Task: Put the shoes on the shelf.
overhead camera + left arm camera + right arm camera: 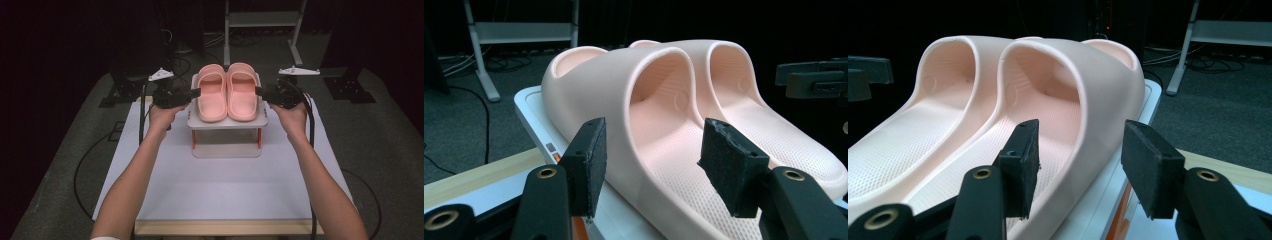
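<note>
Two pink slippers sit side by side on a small white stand [227, 123] with orange legs. My left gripper [196, 92] is at the outer side of the left slipper [211, 95]. In the left gripper view my left gripper [659, 165] is open, its jaws either side of that slipper's [624, 85] outer wall without touching it. My right gripper [259, 91] mirrors this at the right slipper [242, 92]. In the right gripper view my right gripper [1084, 167] is open across the right slipper's [1098, 85] outer wall.
The stand rests on a white table top [225, 185] with a wooden front edge [225, 227]. Behind the table a metal frame [262, 20] stands on grey carpet. Cables [80, 170] trail over the floor at the left.
</note>
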`<state>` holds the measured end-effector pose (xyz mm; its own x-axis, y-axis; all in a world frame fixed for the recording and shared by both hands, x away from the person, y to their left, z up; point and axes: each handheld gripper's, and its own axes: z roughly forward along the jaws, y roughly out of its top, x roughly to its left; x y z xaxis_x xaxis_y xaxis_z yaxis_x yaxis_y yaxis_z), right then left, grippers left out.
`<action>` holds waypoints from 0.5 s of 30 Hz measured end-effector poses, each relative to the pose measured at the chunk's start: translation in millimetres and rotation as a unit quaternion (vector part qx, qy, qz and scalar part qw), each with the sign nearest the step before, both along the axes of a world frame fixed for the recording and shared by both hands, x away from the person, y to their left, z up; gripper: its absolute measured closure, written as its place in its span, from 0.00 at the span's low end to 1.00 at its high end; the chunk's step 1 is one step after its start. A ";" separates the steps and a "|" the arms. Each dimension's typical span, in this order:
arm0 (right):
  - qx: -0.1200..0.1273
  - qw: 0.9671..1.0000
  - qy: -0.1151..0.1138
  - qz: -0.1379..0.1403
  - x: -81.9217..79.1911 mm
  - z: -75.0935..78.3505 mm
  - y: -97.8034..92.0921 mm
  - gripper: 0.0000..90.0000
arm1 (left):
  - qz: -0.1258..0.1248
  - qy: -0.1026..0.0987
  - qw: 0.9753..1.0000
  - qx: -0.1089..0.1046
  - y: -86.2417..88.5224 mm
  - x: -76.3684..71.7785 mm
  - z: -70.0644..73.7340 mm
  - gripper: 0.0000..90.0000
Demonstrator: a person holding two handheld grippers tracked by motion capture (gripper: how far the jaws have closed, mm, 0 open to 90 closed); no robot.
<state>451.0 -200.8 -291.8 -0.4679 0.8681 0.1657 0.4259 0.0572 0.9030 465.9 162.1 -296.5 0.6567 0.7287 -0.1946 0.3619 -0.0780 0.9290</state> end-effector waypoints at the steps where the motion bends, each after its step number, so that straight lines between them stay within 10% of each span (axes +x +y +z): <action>1: 0.001 1.000 0.004 0.001 -0.6 -0.5 -0.7 0.53 | 0.000 0.000 1.000 0.000 0.7 -1.0 -0.6 0.48; 15: 0.010 1.000 -0.002 0.019 -14.3 -7.0 -3.9 0.47 | -0.007 -0.007 1.000 -0.007 7.2 -19.1 -7.9 0.41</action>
